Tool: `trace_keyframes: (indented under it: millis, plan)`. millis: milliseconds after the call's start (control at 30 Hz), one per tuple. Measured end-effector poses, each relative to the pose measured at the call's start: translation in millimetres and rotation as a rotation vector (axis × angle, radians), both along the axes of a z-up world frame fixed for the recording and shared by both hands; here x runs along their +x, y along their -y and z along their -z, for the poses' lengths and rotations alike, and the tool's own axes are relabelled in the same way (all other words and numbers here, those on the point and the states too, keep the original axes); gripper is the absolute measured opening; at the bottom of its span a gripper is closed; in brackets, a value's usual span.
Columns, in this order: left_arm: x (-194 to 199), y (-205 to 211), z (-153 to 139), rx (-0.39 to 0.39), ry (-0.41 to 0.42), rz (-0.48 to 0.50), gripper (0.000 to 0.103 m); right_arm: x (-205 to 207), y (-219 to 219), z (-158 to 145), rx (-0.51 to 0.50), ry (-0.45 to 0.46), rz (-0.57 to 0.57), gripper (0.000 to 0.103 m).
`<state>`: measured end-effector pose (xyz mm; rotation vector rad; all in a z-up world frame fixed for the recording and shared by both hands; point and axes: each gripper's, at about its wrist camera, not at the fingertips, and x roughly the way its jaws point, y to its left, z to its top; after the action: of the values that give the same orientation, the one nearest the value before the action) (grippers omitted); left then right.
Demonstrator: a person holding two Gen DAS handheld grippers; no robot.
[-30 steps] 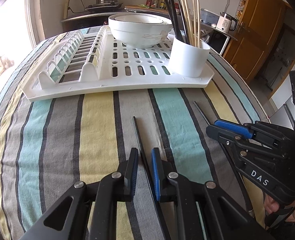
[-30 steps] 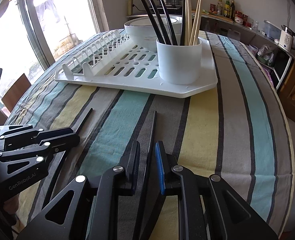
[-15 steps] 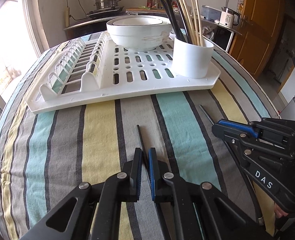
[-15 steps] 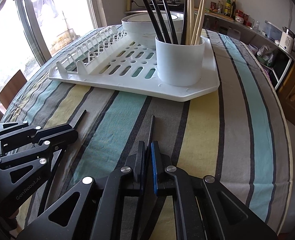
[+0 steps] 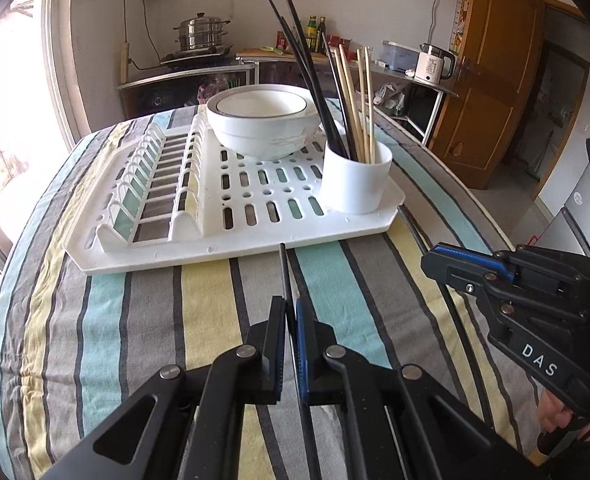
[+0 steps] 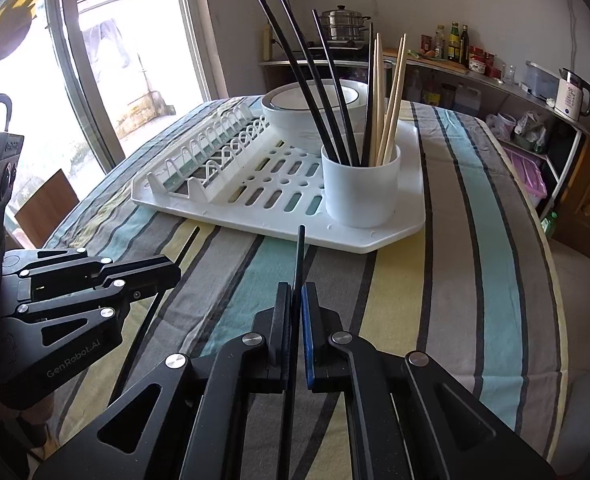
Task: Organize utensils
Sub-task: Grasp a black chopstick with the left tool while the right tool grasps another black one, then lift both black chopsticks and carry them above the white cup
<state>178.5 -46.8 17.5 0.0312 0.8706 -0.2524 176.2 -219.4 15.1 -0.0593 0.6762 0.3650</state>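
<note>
My left gripper [image 5: 290, 304] is shut on a black chopstick [image 5: 285, 270] whose tip rises toward the white rack's front edge. In the right wrist view my right gripper [image 6: 298, 290] is shut on another black chopstick [image 6: 300, 252], lifted off the striped cloth. Each gripper shows in the other's view: the right gripper [image 5: 447, 258] at the right, the left gripper [image 6: 171, 270] at the left. A white holder cup [image 5: 355, 182] [image 6: 361, 188] stands on the rack's near right corner, with several black and bamboo chopsticks upright in it.
The white dish rack [image 5: 231, 248] [image 6: 375, 240] carries a stack of white bowls [image 5: 263, 120] [image 6: 295, 120] behind the cup. The round table has a striped cloth [image 5: 135, 320] [image 6: 475, 280]. A counter with a steamer pot [image 5: 201, 36] and kettle [image 5: 433, 64] lies beyond.
Both grippers have closed on the black chopsticks that lay on the cloth and have lifted them. The chopstick tips now point up toward the rack.
</note>
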Motion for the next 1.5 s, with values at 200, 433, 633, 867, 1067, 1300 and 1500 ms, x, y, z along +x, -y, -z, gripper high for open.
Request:
trace_keyframes:
  millis: [200, 433, 633, 867, 1067, 1300, 1500]
  plan:
    - [-15, -10, -44, -0.036, 0.105, 0.014, 0.004, -20, 11, -33, 0.057, 0.096, 0.019, 0.005]
    - [-34, -22, -81, -0.072, 0.200, 0.025, 0.004, -41, 22, -58, 0.099, 0.183, 0.035, 0.005]
    - [-54, -32, -95, -0.101, 0.239, 0.028, 0.004, -53, 28, -64, 0.122, 0.219, 0.043, 0.005]
    - [-81, -45, -100, -0.139, 0.273, 0.040, 0.004, -72, 34, -65, 0.137, 0.249, 0.051, 0.005]
    - [-92, -53, -103, -0.151, 0.281, 0.036, 0.004, -75, 38, -66, 0.147, 0.256, 0.058, 0.005]
    - [-94, -53, -108, -0.154, 0.290, 0.046, 0.004, -78, 39, -69, 0.152, 0.270, 0.062, 0.005]
    - [-85, -47, -116, -0.163, 0.303, 0.067, 0.004, -75, 43, -75, 0.155, 0.283, 0.072, 0.005]
